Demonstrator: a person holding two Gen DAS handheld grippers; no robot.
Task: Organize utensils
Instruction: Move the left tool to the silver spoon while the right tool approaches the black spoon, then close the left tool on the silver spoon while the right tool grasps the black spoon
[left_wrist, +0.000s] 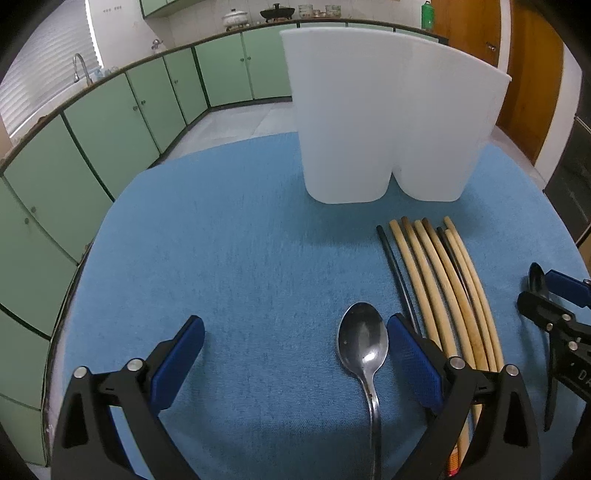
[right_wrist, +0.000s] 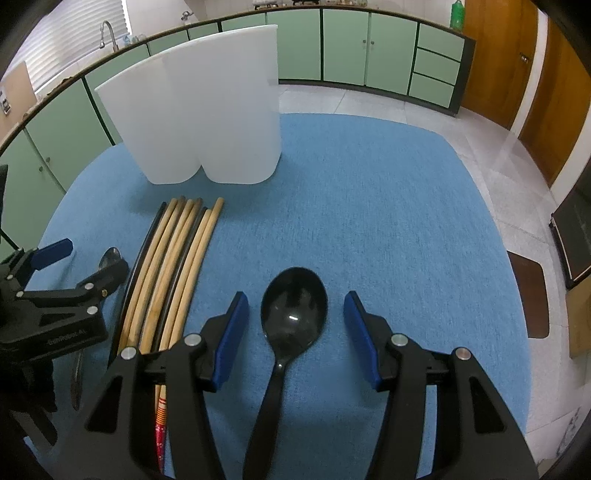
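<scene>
Tongs of the left gripper (left_wrist: 295, 347) are gaping wide, a steel spoon (left_wrist: 364, 341) lying between them against the right finger, chopsticks (left_wrist: 443, 280) just beyond. Right gripper (right_wrist: 295, 314) is spreading around a black spoon (right_wrist: 293, 308), centred between its pads.

Green cabinets (left_wrist: 110, 122) line the walls under a dark worktop with a tap (left_wrist: 79, 66). The floor (right_wrist: 436, 122) is pale tile. A wooden door (right_wrist: 491, 55) stands at right, and blinds (left_wrist: 48, 55) glow at left.
</scene>
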